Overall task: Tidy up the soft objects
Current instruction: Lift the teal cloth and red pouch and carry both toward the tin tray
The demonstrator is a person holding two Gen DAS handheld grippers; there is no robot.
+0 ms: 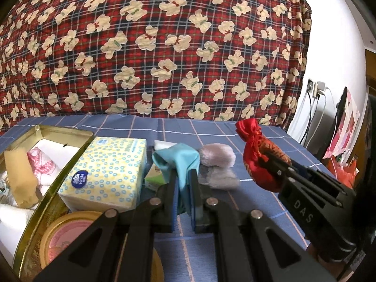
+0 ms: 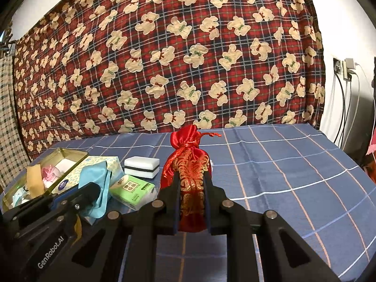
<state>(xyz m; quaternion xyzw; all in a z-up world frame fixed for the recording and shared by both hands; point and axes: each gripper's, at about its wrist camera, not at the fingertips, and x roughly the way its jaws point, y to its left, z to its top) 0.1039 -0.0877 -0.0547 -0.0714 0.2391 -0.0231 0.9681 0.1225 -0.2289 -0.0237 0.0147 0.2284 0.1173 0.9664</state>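
My left gripper is shut on a light blue cloth, held above the blue checked table; the same cloth shows at lower left in the right wrist view. My right gripper is shut on a red and gold drawstring pouch, which stands upright between its fingers; from the left wrist view that pouch hangs at the right. A grey fluffy pom-pom item lies on the table just right of the left fingers. A gold tin at the left holds several soft items.
A yellow dotted tissue box stands beside the tin. A green tissue pack and a white-and-black sponge lie near it. A red bear-print plaid cloth hangs behind the blue checked tablecloth. Cables and a wall socket are at right.
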